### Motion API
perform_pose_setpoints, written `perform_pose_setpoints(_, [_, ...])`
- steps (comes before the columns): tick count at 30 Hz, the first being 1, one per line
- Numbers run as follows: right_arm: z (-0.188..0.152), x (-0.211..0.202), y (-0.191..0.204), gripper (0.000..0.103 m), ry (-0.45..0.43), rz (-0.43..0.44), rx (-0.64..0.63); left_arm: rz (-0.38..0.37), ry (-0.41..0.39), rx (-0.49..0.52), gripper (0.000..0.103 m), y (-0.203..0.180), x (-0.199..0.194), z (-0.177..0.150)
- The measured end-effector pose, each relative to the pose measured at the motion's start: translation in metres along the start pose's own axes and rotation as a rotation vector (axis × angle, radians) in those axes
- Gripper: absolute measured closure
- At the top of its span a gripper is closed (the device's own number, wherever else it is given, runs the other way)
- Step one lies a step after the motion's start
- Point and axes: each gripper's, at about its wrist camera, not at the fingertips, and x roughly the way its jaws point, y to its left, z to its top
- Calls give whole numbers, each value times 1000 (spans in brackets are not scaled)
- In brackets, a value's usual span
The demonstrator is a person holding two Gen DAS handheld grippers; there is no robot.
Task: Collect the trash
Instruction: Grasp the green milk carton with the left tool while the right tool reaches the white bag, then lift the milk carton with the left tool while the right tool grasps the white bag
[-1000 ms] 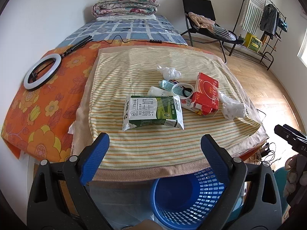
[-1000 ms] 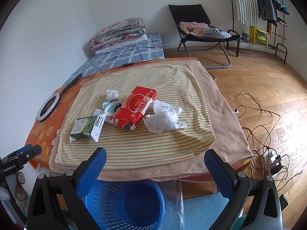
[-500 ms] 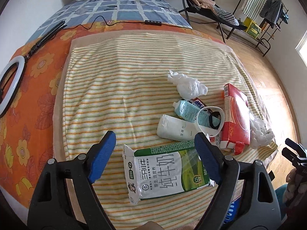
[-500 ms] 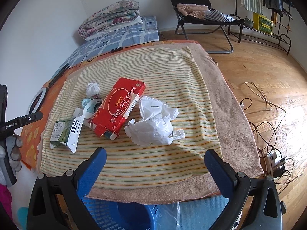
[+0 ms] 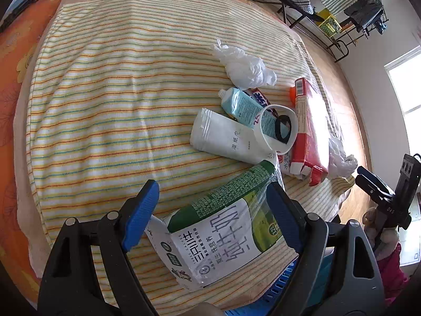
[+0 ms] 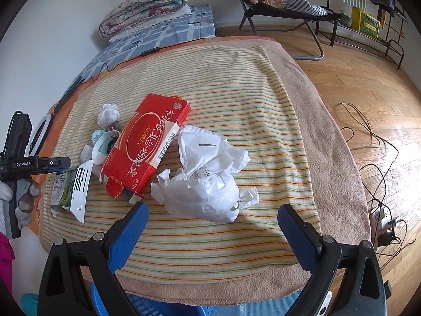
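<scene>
Trash lies on a striped towel (image 5: 110,84) on the bed. My left gripper (image 5: 213,216) is open, its blue fingers astride the green-and-white milk bag (image 5: 223,234), not closed on it. Beyond it lie a white wet-wipe pack (image 5: 226,142), a blue tube (image 5: 242,105), a white tape ring (image 5: 279,129), a red box (image 5: 310,131) and a crumpled white bag (image 5: 247,68). My right gripper (image 6: 213,231) is open just short of a crumpled white plastic bag (image 6: 208,179), beside the red box (image 6: 147,142).
The blue basket rim (image 6: 147,308) shows under the bed's near edge. Cables and a power strip (image 6: 381,216) lie on the wood floor to the right. A folding chair (image 6: 279,5) and a folded quilt (image 6: 144,8) stand at the back.
Both grippers have moved forward and down from above the basket toward the bed. The left one has come to straddle the milk bag; the right one has come close to the white plastic bag.
</scene>
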Motion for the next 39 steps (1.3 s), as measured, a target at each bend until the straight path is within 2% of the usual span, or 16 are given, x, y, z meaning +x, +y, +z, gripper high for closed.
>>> perform_pose_setpoints(2, [0,-1,-3,3,-6,5,10,21,17,54,17,-12,-2,-19])
perform_pose_setpoints(6, [0,-2,-6,3,-1,33,37,164,42,217,16,-47,5,-53])
perform_pose_setpoints(8, [0,-4,-6,3,-7,30,37,202,34,272,7,-64,10,-66])
perform_pose_setpoints(16, [11,1,-9,2,-13,29,44,284,38,388,5,-102,20,-76])
perform_pose_setpoints(20, [20,19,-21,2,25,18,72,375,60,475,5,-115,35,-89])
perform_pose_setpoints(22, [24,27,-27,2,43,34,87,402,60,480,5,-115,40,-92])
perform_pose_setpoints(24, [27,35,-28,3,57,25,80,394,46,456,7,-116,46,-97])
perform_pose_setpoints(26, [28,41,-28,4,69,7,71,390,19,423,21,-116,47,-97])
perform_pose_setpoints(27, [28,43,-28,4,75,16,74,383,11,404,20,-115,44,-97])
perform_pose_setpoints(30, [27,43,-24,9,83,47,68,347,-27,355,21,-99,26,-95])
perform_pose_setpoints(34, [24,39,-15,18,76,37,25,324,-67,295,23,-101,14,-96])
perform_pose_setpoints(36, [23,39,-15,31,81,46,27,312,-75,280,24,-92,10,-88])
perform_pose_setpoints(38, [20,40,-18,53,95,75,45,320,-90,279,25,-89,1,-93])
perform_pose_setpoints(39, [19,40,-19,58,97,92,55,323,-95,279,25,-89,-1,-95])
